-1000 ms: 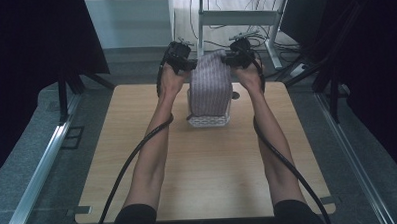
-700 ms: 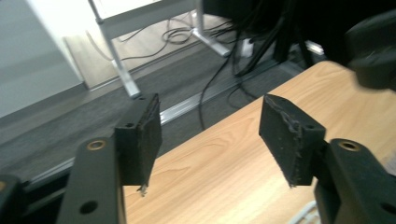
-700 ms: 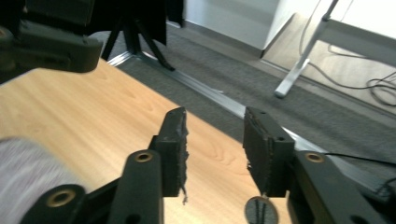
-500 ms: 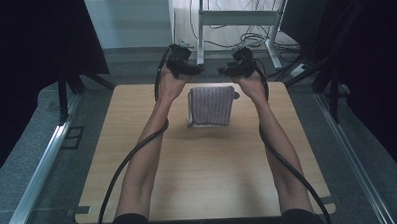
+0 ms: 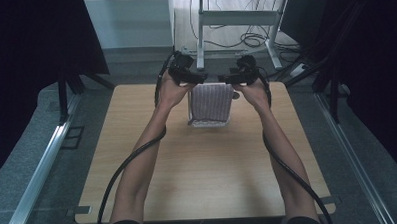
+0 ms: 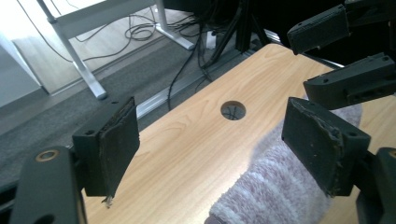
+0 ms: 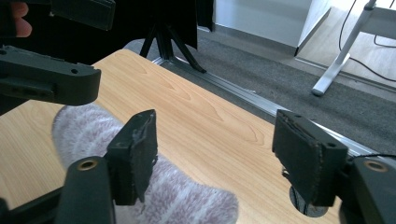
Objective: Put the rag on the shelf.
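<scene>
A folded towel, pale purple with light stripes, lies flat on the far middle of the wooden table. My left gripper hovers at its far left corner and my right gripper at its far right corner, jaws pointing at each other. In the left gripper view my left gripper is open, with the towel low beside one pad. In the right gripper view my right gripper is open too, and the towel lies under its left pad. Neither holds the cloth.
A round cable hole sits in the table near its far edge. Beyond the table are grey floor, a white desk frame with cables, and dark stands on both sides. The person's forearms stretch over the table's near half.
One second ago the towel was raised between both grippers. It has since been laid down folded, and both grippers have let go and stand open at its far edge.
</scene>
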The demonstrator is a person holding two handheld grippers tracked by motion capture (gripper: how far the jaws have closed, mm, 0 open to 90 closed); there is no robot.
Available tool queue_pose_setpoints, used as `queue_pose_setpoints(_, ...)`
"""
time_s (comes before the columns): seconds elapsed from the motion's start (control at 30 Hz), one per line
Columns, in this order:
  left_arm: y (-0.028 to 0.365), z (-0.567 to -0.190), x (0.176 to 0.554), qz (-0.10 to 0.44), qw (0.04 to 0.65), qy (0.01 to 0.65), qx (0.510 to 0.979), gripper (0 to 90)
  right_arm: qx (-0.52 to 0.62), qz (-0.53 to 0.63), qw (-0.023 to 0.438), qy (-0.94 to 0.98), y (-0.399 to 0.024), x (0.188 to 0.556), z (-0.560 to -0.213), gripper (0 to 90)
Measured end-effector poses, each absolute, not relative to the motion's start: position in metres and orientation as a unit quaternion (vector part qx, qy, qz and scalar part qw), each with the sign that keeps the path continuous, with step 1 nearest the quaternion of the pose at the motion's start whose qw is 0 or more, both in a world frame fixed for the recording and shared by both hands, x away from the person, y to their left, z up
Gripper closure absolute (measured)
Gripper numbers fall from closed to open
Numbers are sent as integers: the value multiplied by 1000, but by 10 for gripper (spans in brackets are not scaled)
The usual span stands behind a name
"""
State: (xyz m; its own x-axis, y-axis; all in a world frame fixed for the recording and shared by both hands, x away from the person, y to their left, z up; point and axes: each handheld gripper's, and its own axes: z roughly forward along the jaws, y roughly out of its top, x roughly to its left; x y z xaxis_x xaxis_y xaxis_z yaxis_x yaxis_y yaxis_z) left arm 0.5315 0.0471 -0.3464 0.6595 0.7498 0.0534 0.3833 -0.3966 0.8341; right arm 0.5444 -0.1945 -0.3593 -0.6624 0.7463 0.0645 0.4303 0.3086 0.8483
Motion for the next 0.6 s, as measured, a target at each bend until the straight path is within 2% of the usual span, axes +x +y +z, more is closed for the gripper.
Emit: queue_pose_setpoints(0.6, 62, -352, 506, 200, 431, 328, 816, 146, 353, 453, 163, 802, -200, 512, -364, 253)
